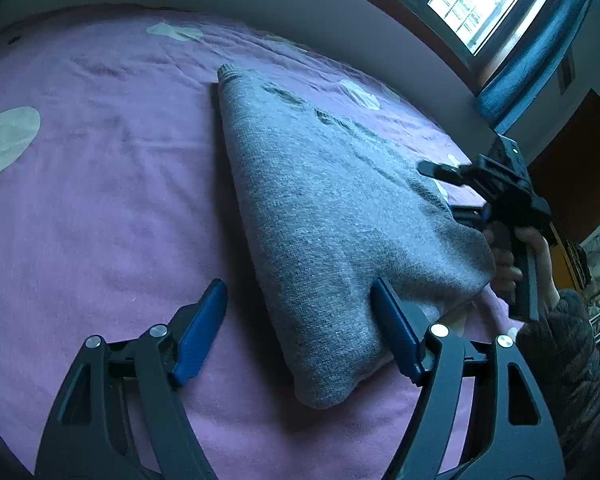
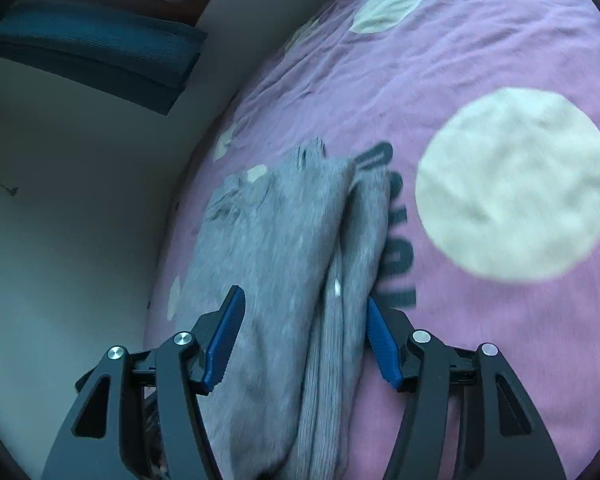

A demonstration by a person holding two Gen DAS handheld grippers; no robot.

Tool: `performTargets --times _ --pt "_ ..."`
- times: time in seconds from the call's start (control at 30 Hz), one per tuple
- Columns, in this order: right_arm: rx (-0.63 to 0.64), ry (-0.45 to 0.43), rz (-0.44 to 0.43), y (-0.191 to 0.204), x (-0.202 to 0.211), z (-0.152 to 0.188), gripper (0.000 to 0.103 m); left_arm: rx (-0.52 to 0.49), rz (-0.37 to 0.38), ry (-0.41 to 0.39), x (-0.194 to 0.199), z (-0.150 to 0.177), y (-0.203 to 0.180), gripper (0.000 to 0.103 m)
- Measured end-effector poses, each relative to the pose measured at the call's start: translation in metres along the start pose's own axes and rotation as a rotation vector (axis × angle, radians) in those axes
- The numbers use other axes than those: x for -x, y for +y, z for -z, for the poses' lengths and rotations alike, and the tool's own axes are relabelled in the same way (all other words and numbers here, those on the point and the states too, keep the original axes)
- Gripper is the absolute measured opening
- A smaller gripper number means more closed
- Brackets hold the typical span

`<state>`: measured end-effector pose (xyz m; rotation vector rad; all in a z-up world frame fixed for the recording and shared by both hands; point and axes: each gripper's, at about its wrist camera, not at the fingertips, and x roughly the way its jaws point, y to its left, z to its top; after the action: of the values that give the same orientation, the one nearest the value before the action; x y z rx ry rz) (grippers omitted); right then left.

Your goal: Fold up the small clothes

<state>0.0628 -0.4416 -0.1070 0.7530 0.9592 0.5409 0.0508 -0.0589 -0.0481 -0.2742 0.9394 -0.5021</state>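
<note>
Slippage threatened: both the left gripper [image 1: 298, 328] and right gripper [image 2: 304, 340] stood spread, unclenched, around the folded grey knit garment [image 1: 320, 208], so layers could unfold on the purple blanket [image 1: 100, 200].

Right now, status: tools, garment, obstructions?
Left tool open, low over the near end of the grey knit garment. Right tool open, straddling the garment's folded edge. Garment partly folded on the purple bedspread. No obstruction visible.
</note>
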Motion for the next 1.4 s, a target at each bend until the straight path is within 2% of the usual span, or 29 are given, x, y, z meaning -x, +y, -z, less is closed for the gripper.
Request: performTargets --times 0.07,0.17,0.23,0.33,0.47,0.57,0.63,0.7,0.73,0.9,0.97,1.0,1.03,1.13,1.4 --pt "0.001 -0.008 0.015 0.000 -0.005 -0.007 0.057 0.000 0.001 0.002 -0.001 0.000 0.000 0.075" --pt "0.005 -0.010 0.061 -0.002 -0.010 -0.012 0.038 -0.004 0.002 0.003 -0.001 0.000 -0.001 0.077" --pt "-0.018 -0.011 0.042 -0.011 -0.012 -0.016 0.024 -0.011 -0.005 0.003 -0.001 0.000 -0.002 0.078" --pt "-0.056 -0.015 -0.015 -0.024 -0.012 -0.019 0.017 -0.009 -0.004 0.005 -0.002 0.000 -0.002 0.078" --pt "-0.046 -0.022 -0.035 -0.023 -0.007 -0.015 0.019 -0.012 -0.006 0.003 -0.001 -0.001 -0.001 0.078" --pt "-0.075 -0.029 -0.063 -0.019 0.002 -0.008 0.036 -0.011 -0.005 0.001 -0.001 0.000 -0.001 0.078" --pt "-0.066 -0.039 -0.088 -0.015 0.015 0.003 0.059 -0.005 0.002 -0.001 0.000 0.000 0.001 0.078" --pt "-0.059 -0.032 -0.107 -0.011 0.026 0.018 0.068 0.002 0.013 -0.004 0.003 0.003 0.003 0.078" --pt "-0.057 -0.018 -0.114 -0.010 0.031 0.027 0.069 0.000 0.018 -0.003 0.004 0.004 0.003 0.078" --pt "0.016 0.020 -0.078 -0.003 0.046 0.066 0.068 -0.007 0.027 0.003 0.006 0.007 0.004 0.077" --pt "0.044 0.024 -0.038 0.000 0.048 0.076 0.064 -0.005 0.019 0.004 0.005 0.007 0.004 0.077" --pt "0.058 0.032 0.015 0.000 0.046 0.079 0.051 -0.008 0.012 0.006 0.004 0.007 0.002 0.077" --pt "0.063 0.033 0.031 -0.001 0.043 0.081 0.041 -0.014 0.003 0.006 0.004 0.007 0.001 0.077" --pt "0.035 0.035 -0.014 -0.012 0.042 0.082 0.027 -0.027 -0.021 0.009 0.003 0.008 -0.002 0.075" --pt "0.060 0.002 -0.032 -0.009 0.040 0.085 0.026 -0.037 -0.057 0.007 0.003 0.009 -0.006 0.068"
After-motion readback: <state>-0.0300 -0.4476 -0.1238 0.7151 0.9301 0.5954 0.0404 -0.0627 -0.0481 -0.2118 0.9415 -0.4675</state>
